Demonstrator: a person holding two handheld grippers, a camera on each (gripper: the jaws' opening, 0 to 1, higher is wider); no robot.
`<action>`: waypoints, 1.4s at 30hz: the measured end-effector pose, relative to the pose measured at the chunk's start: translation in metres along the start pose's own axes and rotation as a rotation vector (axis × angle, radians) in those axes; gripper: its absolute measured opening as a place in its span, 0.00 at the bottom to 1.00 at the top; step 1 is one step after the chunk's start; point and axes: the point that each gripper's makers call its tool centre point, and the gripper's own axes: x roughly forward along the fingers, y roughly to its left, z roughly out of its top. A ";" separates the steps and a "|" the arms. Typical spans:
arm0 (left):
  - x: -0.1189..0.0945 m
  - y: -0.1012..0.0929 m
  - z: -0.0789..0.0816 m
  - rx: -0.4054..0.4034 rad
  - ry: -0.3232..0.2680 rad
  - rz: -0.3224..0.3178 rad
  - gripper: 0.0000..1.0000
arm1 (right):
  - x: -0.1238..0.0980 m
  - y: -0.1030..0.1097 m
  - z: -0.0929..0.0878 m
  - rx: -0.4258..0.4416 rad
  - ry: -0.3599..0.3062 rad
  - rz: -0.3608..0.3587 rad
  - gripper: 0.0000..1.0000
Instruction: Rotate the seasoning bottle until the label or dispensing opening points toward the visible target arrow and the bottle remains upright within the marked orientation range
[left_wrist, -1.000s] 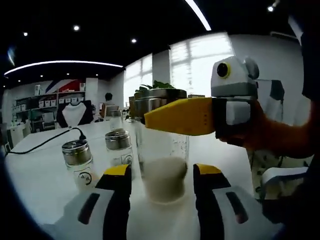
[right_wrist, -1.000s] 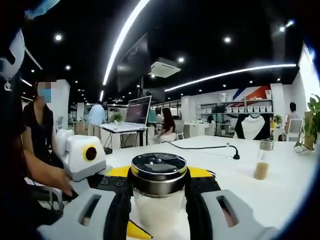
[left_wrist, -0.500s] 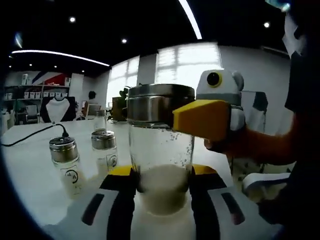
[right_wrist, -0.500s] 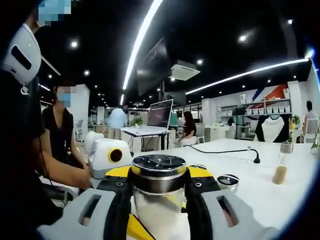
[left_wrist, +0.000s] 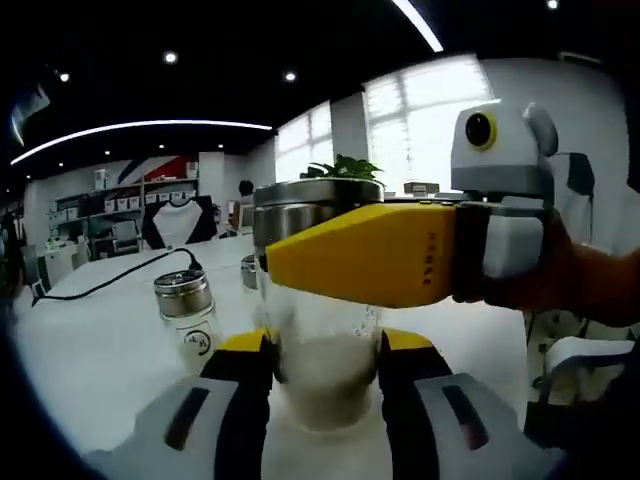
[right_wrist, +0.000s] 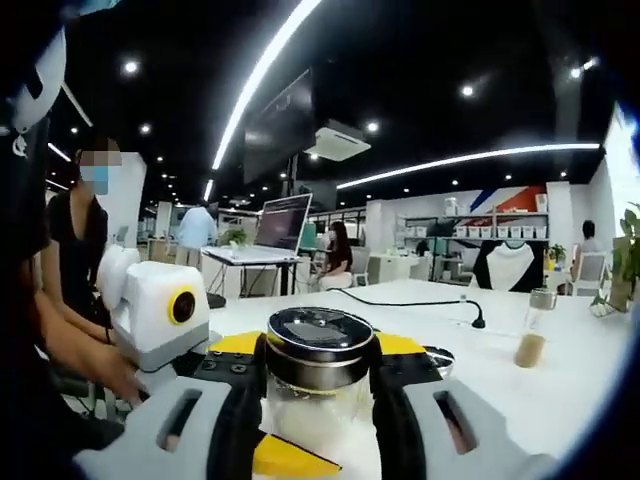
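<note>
Bottle (left_wrist: 318, 340) is upright, left gripper (left_wrist: 322, 352) clamped on the glass to steady it. Right gripper (right_wrist: 318, 362) clamps the metal cap (right_wrist: 320, 345), likely for twisting.

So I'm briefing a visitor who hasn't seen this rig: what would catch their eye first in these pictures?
First the glass seasoning bottle with white powder, held by both grippers: the left gripper clamps its lower body while the right gripper grips just under the steel lid. In the left gripper view a smaller labelled shaker stands on the white table to the left.
</note>
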 end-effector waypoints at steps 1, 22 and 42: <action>0.000 0.003 0.001 -0.006 -0.009 0.018 0.44 | 0.001 -0.005 0.000 0.024 0.000 -0.053 0.40; -0.005 0.007 0.018 -0.105 -0.111 0.070 0.43 | 0.007 -0.005 0.005 -0.008 0.013 -0.117 0.38; -0.010 -0.021 0.012 -0.063 -0.075 -0.290 0.42 | -0.012 0.018 0.002 -0.085 0.034 0.188 0.38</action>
